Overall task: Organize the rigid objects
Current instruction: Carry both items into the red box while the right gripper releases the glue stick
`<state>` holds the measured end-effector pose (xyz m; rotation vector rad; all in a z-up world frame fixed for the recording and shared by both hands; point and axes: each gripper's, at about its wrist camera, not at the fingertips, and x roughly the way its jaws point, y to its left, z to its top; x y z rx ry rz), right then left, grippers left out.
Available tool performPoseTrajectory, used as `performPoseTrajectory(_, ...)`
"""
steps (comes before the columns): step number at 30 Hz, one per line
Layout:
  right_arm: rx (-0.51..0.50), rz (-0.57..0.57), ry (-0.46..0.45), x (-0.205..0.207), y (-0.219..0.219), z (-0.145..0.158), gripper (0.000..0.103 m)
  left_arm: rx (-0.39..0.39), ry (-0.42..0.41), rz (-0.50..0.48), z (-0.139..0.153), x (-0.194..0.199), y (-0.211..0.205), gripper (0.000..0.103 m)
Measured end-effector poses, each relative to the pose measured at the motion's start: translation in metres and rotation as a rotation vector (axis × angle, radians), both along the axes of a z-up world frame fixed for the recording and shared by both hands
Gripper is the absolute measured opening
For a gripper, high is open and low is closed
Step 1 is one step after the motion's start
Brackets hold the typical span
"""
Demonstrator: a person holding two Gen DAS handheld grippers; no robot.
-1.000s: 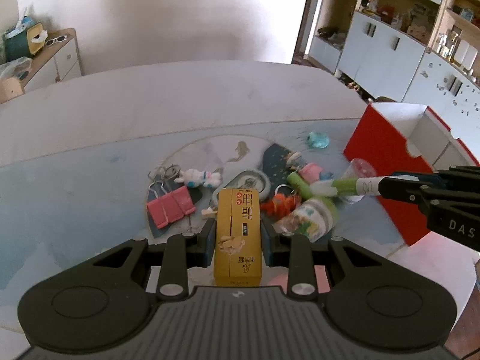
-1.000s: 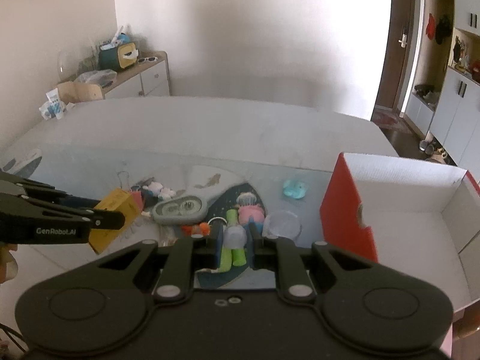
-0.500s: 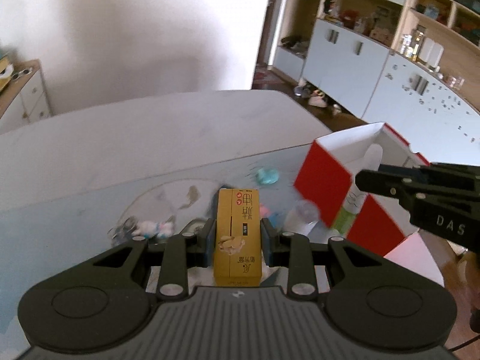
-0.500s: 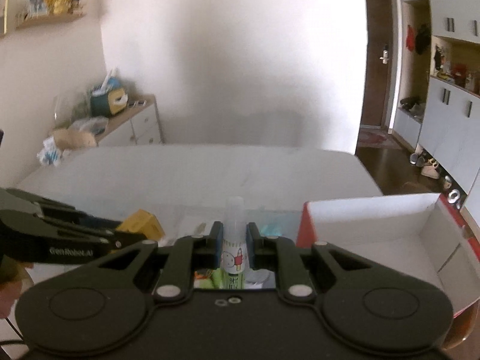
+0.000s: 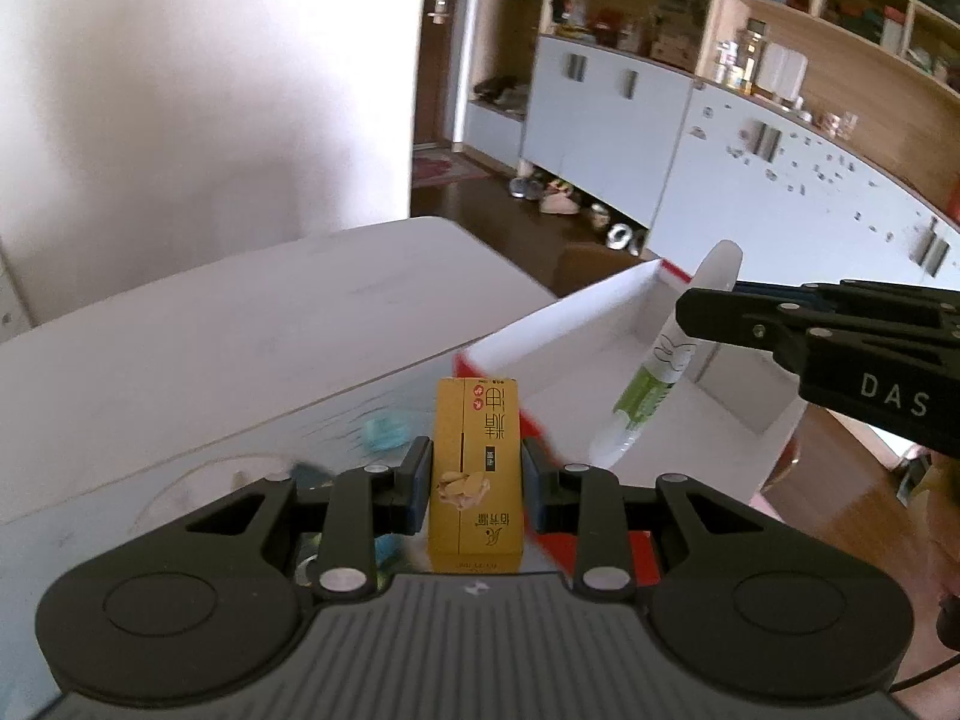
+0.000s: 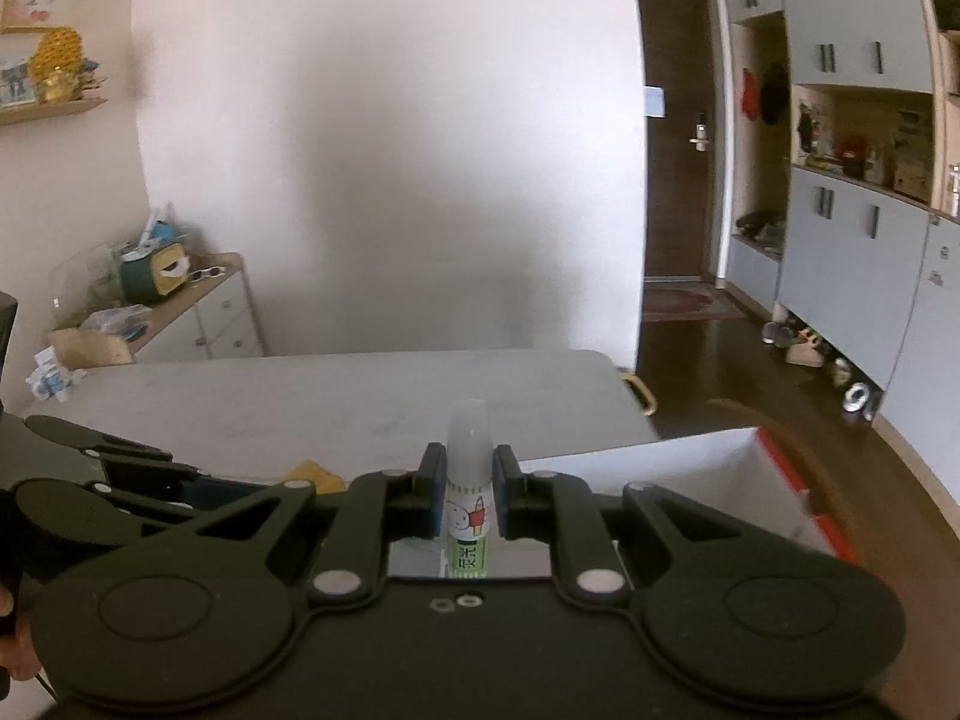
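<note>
As seen from the left wrist: left tongs pinching a yellow carton upright between the pads, raised above the surface. Beyond the carton, a red-and-white box with its open top showing a white inside. Over that box, on the right, right tongs clamped on a glue bottle, tilted, white tip up and green end down toward the box floor. A blue-green thing lying on the surface left of the carton, too blurred to name. Cabinets and a doorway behind.

As seen from the right wrist: right tongs pressed tight on the bottle, its pale cap poking up past the pads, its green label below. White box wall just right of and beyond the tongs, with a red edge at the far corner. Left tongs low at the left, with what looks like a corner of the carton showing past them. Grey surface stretching behind, a sideboard against the wall.
</note>
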<state>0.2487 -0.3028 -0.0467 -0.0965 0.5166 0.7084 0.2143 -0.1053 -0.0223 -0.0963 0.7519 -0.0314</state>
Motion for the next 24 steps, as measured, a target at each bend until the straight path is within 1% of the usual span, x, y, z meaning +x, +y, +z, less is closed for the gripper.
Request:
performPoseTrajectory(6, -0.034, -0.046, 0.025, 0.025, -0.032, -0.014, 0.015, 0.011, 0.017, -0.049, -0.004, 0.036, -0.046, 0.03)
performPoseTrajectory(14, -0.078, -0.081, 0.091, 0.054, -0.073, -0.043, 0.015, 0.041, 0.091, -0.092, -0.031, 0.084, -0.1, 0.03)
performPoseTrajectory(18, -0.103, -0.076, 0.126, 0.069, -0.08, -0.054, 0.015, 0.071, 0.124, -0.101, -0.046, 0.107, -0.121, 0.03)
performPoseTrajectory(21, -0.115, -0.077, 0.167, 0.084, -0.082, -0.064, 0.015, 0.071, 0.161, -0.097, -0.057, 0.123, -0.129, 0.03)
performPoseTrajectory(24, -0.131, -0.069, 0.193, 0.096, -0.082, -0.071, 0.015, 0.092, 0.192, -0.079, -0.067, 0.134, -0.134, 0.03)
